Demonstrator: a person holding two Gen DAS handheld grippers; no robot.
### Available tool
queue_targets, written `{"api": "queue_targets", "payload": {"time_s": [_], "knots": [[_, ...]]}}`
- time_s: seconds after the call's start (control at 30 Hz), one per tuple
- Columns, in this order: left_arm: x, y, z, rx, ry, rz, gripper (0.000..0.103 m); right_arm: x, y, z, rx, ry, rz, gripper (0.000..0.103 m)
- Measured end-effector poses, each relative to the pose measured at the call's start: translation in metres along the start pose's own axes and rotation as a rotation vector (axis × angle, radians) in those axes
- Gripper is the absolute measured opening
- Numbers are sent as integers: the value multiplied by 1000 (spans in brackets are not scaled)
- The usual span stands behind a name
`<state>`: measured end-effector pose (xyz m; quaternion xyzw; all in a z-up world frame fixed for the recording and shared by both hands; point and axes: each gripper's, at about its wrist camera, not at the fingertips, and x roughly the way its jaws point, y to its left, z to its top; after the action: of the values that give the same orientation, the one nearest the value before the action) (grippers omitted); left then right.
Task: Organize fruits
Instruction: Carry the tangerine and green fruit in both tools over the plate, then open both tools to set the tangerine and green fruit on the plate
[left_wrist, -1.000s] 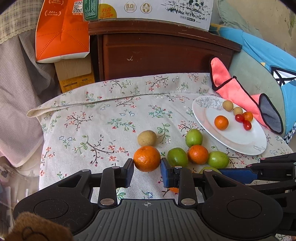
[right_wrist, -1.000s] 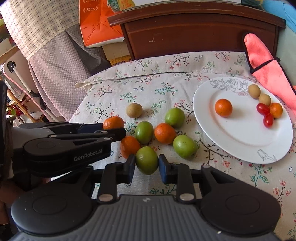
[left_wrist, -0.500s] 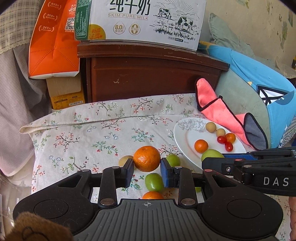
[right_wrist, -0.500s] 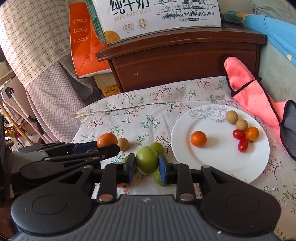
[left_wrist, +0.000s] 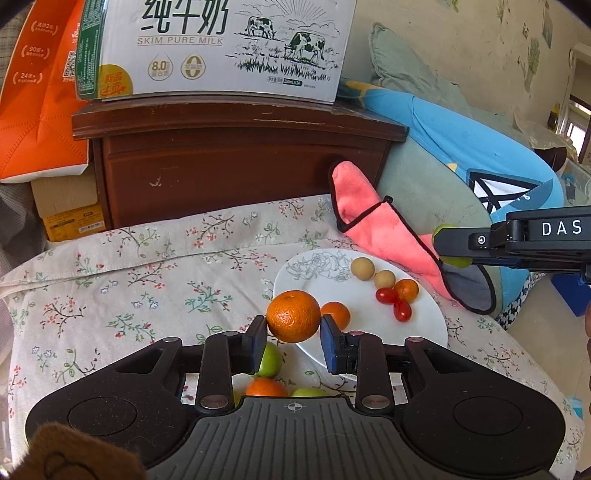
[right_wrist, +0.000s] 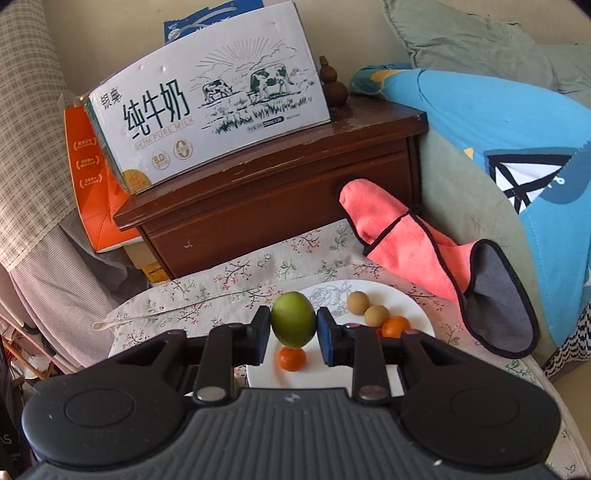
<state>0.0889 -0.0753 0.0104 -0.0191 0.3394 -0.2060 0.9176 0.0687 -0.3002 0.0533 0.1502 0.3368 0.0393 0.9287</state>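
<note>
Orange and round, the dimpled mandarin (left_wrist: 293, 316) is sitting clamped between the pads of your left tongs (left_wrist: 293, 332), which are closing narrowly on its two sides and holding it in the air over the near left rim of the white round plate with a grey flower drawing (left_wrist: 314, 264). Your right tongs (right_wrist: 292, 330) are gripping the smooth green oval fruit (right_wrist: 293, 319) the same way, lifted above the plate's left part; in the left view those tongs are showing at the right edge with the green fruit peeking out over the pink cloth with black trim (left_wrist: 373, 218).

On the plate you are seeing a small orange mandarin (left_wrist: 336, 314), two tan round fruits (left_wrist: 361, 268), another small orange fruit (left_wrist: 406, 290) and two red cherry tomatoes (left_wrist: 395, 302), all grouped close together toward the far right side. Below your left tongs, a green fruit (left_wrist: 271, 360), one more orange fruit (left_wrist: 266, 387) and another green one (left_wrist: 308, 392) are lying on the floral-print cloth surface (left_wrist: 129, 280), just beside the plate's near rim. Behind everything, a white skim milk carton box (left_wrist: 218, 48) is standing on the dark brown wooden cabinet (left_wrist: 236, 162).
</note>
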Motion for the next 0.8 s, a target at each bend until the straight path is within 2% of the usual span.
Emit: {"api": "queue_targets", "payload": {"time_s": [0.3, 0.47, 0.63, 0.8], "knots": [[36, -24, -3, 22, 52, -57, 29, 28, -25, -15, 147, 134, -63, 27], [55, -28, -6, 9, 83, -72, 28, 47, -39, -28, 231, 204, -125, 27], [65, -33, -7, 4, 94, -88, 29, 55, -48, -33, 291, 219, -150, 27], [57, -38, 0, 6, 55, -83, 41, 53, -49, -30, 312, 187, -141, 30]]}}
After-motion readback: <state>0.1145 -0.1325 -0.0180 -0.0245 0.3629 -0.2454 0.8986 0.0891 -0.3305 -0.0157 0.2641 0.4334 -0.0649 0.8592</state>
